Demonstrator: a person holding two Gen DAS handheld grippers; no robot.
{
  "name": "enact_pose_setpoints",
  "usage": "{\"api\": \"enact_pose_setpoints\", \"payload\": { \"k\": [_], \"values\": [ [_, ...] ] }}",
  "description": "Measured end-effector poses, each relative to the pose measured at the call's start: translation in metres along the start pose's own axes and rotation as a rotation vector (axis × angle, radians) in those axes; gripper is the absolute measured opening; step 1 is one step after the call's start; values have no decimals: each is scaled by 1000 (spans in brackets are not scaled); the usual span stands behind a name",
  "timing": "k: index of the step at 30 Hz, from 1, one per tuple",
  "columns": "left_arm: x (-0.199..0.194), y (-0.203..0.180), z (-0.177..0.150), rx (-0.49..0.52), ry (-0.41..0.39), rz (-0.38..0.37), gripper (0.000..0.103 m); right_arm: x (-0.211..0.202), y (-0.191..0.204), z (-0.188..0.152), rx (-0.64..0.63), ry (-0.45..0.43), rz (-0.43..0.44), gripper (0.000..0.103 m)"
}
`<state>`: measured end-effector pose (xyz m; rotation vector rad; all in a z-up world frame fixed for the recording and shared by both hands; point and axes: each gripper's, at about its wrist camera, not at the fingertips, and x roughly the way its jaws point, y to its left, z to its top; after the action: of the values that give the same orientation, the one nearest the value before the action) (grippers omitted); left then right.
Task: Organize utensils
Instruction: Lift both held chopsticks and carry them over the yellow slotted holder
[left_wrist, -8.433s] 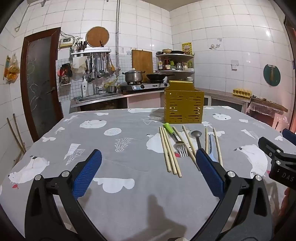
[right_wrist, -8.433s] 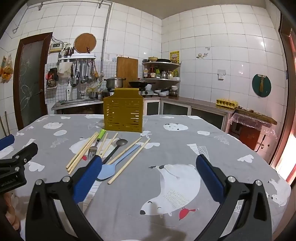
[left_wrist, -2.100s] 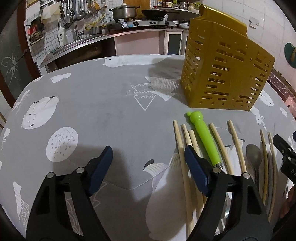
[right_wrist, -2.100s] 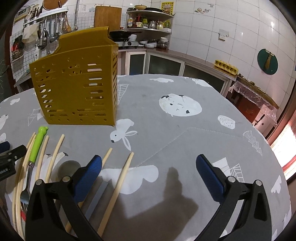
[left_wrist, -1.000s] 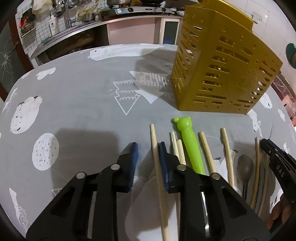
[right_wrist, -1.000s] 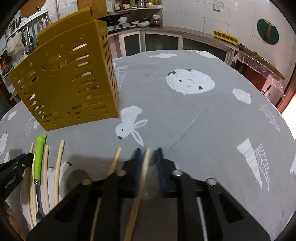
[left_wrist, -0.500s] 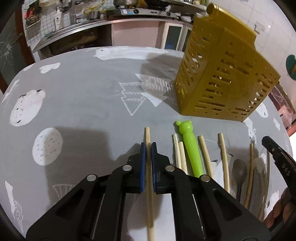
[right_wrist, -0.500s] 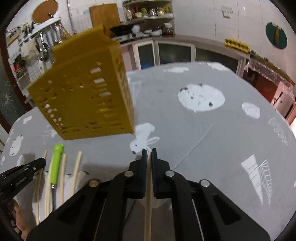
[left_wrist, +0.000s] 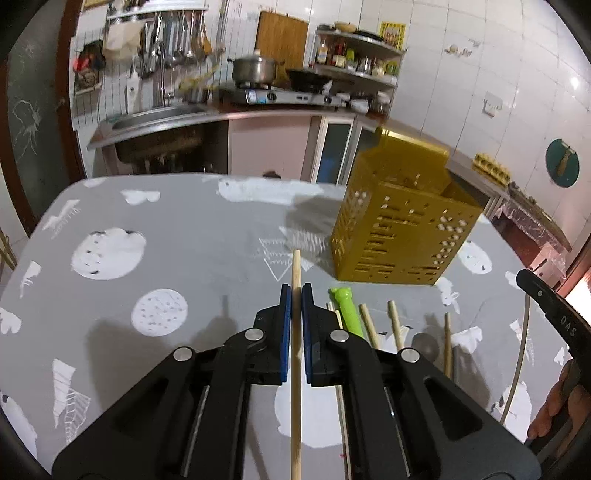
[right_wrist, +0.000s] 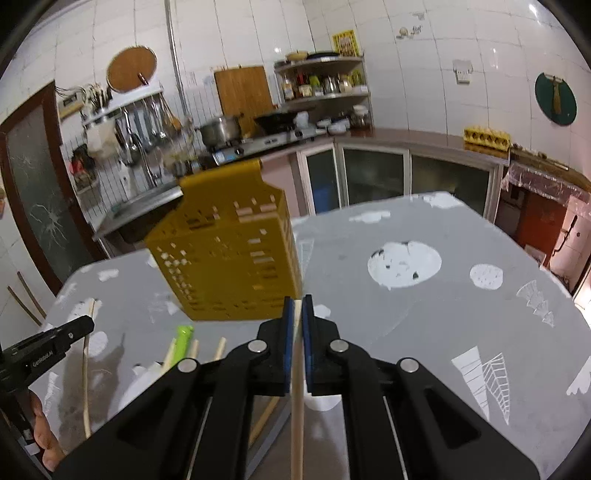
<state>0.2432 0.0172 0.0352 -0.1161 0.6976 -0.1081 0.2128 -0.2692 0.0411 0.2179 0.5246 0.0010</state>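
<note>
My left gripper is shut on a wooden chopstick and holds it above the grey table. My right gripper is shut on another wooden chopstick, also lifted. The yellow perforated utensil holder stands upright ahead right in the left wrist view, and ahead left in the right wrist view. A green-handled fork, several chopsticks and a spoon lie on the table in front of the holder.
The table wears a grey cloth with white prints. A kitchen counter with sink and stove runs behind the table. The other gripper's black tip shows at the right edge of the left wrist view.
Both grippers closed on a chopstick each about a second ago and have since lifted them off the table; the view now tilts up towards the holder.
</note>
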Motion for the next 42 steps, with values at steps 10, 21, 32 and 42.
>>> {"api": "enact_pose_setpoints", "payload": {
  "k": [10,21,32,42],
  "values": [
    [-57,0,-17,35,-135,12,5,-57,10,-3,-52,-149,20,5],
    [-99,-17,-18,100,-288,25,4,-105,15,-10,-82,-323,12,5],
    [-114,-50,26,176,-394,-31,4,-123,24,39,-105,-438,28,5],
    [-97,-87,138,179,-546,-141,4,-96,39,141,-123,-551,31,5]
  ]
}}
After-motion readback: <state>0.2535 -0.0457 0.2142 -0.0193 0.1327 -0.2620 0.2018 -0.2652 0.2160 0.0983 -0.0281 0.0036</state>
